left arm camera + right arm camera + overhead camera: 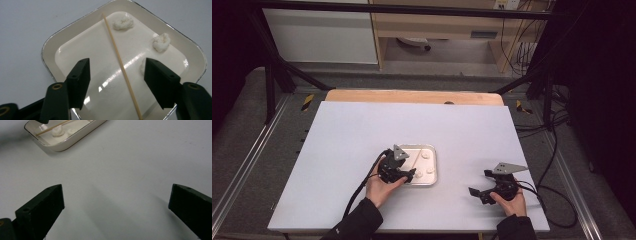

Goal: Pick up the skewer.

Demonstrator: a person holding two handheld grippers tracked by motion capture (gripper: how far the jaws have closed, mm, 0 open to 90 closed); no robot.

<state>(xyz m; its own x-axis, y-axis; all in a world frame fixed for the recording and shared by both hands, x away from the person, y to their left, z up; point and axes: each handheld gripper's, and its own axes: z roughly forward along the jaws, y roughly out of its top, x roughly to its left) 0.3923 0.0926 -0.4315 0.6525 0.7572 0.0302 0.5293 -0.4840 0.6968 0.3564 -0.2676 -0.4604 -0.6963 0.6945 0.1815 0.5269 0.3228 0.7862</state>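
Note:
A small white tray with a metallic rim lies on the pale table. In it a thin wooden skewer lies slantwise among white fluffy lumps. A second lump sits near the tray's wall, and a third is half hidden behind one jaw. My left gripper hangs low over the tray with the skewer between its jaws, and the pads are apart from it. My right gripper rests wide open over bare table, right of the tray, with nothing between its jaws.
The pale sheet covers a wooden table top. Black frame bars and cables stand around the table, with shelving behind. Each gripper trails a cable toward the near edge.

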